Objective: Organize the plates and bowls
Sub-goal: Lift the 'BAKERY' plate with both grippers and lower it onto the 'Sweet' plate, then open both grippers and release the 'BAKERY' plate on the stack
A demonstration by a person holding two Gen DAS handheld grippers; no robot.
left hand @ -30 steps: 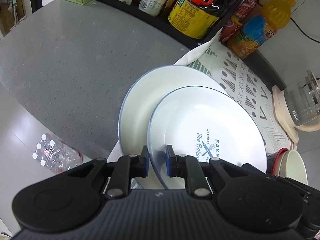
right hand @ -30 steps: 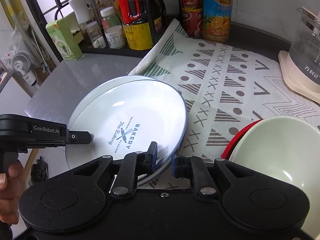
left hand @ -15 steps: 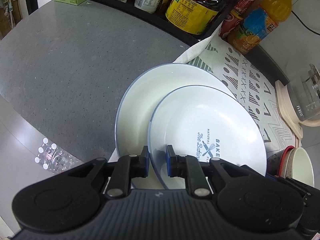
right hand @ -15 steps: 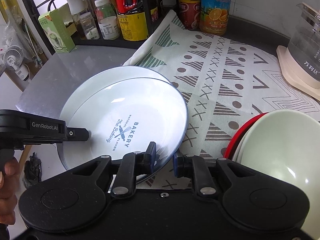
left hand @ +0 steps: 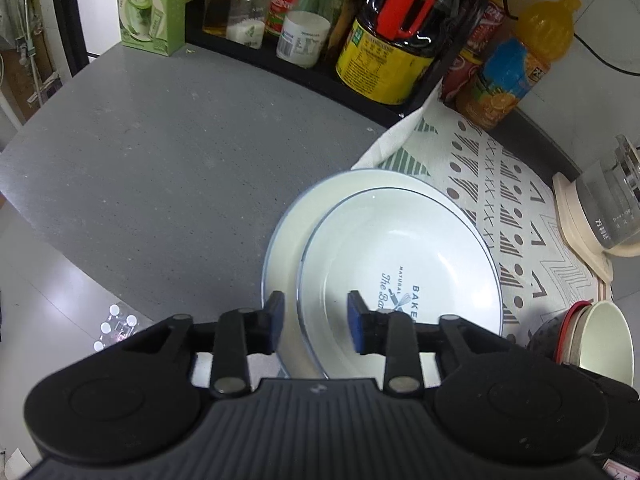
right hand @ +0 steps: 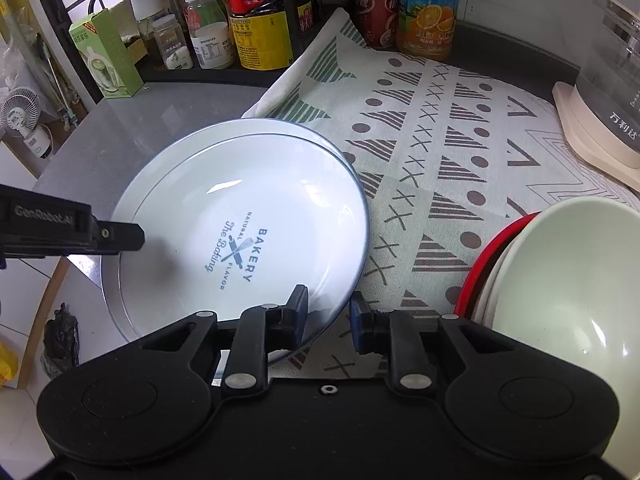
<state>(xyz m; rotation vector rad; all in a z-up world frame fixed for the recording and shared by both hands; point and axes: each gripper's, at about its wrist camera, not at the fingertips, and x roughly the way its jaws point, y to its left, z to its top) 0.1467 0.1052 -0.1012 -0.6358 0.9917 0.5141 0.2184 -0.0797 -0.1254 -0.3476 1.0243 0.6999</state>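
Observation:
A white plate printed "The Baking Bakery" [left hand: 404,248] [right hand: 240,216] lies stacked on a plain white plate [left hand: 296,220] [right hand: 132,184]. My left gripper [left hand: 316,322] is open, its jaws straddling the near rim of the printed plate; it also shows in the right wrist view [right hand: 132,236]. My right gripper [right hand: 328,318] is open, its jaws on either side of the same plate's near rim. Nested bowls, cream [right hand: 560,280] inside red [right hand: 476,276], stand at the right [left hand: 600,340].
A patterned cloth [right hand: 440,128] covers the right part of the grey counter [left hand: 160,160]. A black rack of bottles and jars [left hand: 360,40] lines the back. A glass kettle on a cream base [right hand: 600,92] stands far right. The counter edge drops off at the left.
Both grippers have opened and let go of the printed plate, which now rests on the plain plate. The left gripper has pulled back a little.

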